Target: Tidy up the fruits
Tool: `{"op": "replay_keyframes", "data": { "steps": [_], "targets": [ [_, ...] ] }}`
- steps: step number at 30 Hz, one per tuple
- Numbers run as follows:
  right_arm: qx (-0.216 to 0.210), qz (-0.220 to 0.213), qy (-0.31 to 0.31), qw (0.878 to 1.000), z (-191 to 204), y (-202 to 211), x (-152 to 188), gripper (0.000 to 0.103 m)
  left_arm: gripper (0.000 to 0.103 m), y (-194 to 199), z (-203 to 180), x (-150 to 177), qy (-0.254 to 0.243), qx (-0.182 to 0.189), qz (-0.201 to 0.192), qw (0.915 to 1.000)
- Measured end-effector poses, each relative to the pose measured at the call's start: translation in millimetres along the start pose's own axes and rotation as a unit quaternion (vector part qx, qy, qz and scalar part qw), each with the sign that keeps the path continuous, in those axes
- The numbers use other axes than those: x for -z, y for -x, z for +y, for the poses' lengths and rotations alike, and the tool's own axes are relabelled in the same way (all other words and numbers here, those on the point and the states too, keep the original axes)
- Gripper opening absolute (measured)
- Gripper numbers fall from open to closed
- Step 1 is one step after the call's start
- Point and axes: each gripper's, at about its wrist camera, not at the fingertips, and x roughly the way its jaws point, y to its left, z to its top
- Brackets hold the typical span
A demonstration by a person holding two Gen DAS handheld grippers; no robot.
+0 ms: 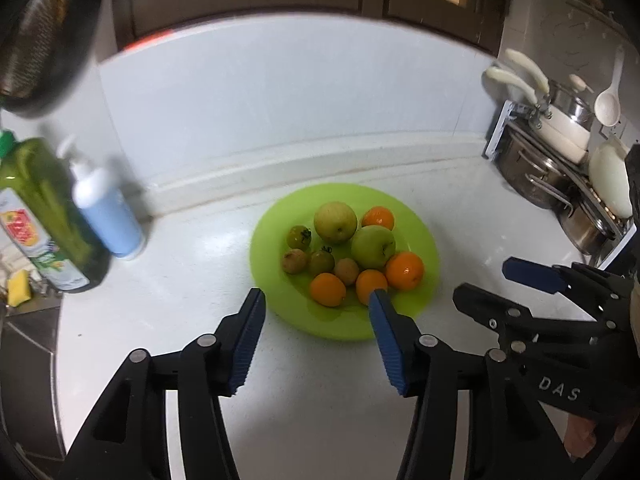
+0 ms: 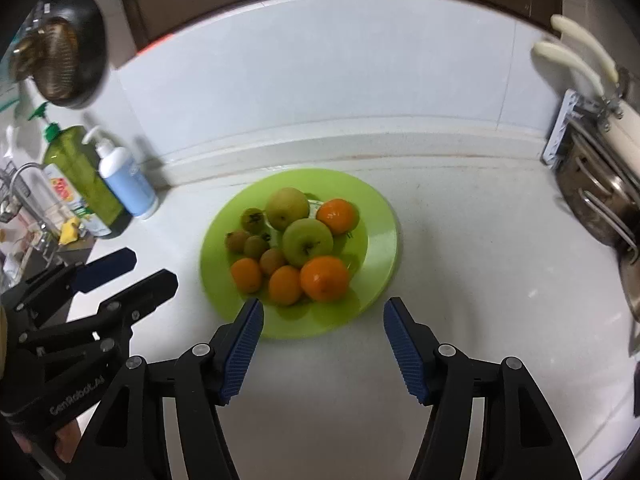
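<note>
A lime green plate [image 1: 420,236] [image 2: 376,216] sits on the white counter with a heap of fruit: two green apples [image 1: 373,247] [image 2: 307,241], several oranges [image 1: 405,270] [image 2: 325,278] and several small brownish-green fruits [image 1: 299,237] [image 2: 253,220]. My left gripper [image 1: 318,300] hovers over the plate's near rim, open, nothing between its blue pads. My right gripper [image 2: 323,307] also hangs open and empty just short of the plate's near edge. Each gripper shows in the other's view: the right one [image 1: 492,284] at the right, the left one [image 2: 150,266] at the left.
A green bottle [image 1: 48,208] [image 2: 80,168] and a white-blue pump bottle [image 1: 108,212] [image 2: 128,180] stand left of the plate by the wall. Steel pots on a rack [image 1: 560,176] [image 2: 600,192] fill the right side. A sink edge [image 2: 28,200] lies far left.
</note>
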Motion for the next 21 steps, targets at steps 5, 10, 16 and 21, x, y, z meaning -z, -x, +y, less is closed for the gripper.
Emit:
{"op": "replay_keyframes", "data": {
  "steps": [5,10,16,21],
  "targets": [
    [0.007,-0.026,0.001,1.000,3,34,18,0.068,0.064,37,-6,15,-0.004,-0.008,-0.030,0.9995],
    [0.021,-0.059,0.001,0.998,7,71,39,0.072,0.073,73,-10,36,-0.001,-0.021,-0.062,0.9979],
    [0.037,-0.099,0.008,0.994,15,109,60,0.081,0.089,111,-8,58,0.011,-0.047,-0.105,0.9933],
    [0.043,-0.121,0.012,0.992,23,131,78,0.084,0.099,132,-6,76,0.013,-0.069,-0.125,0.9897]
  ]
}}
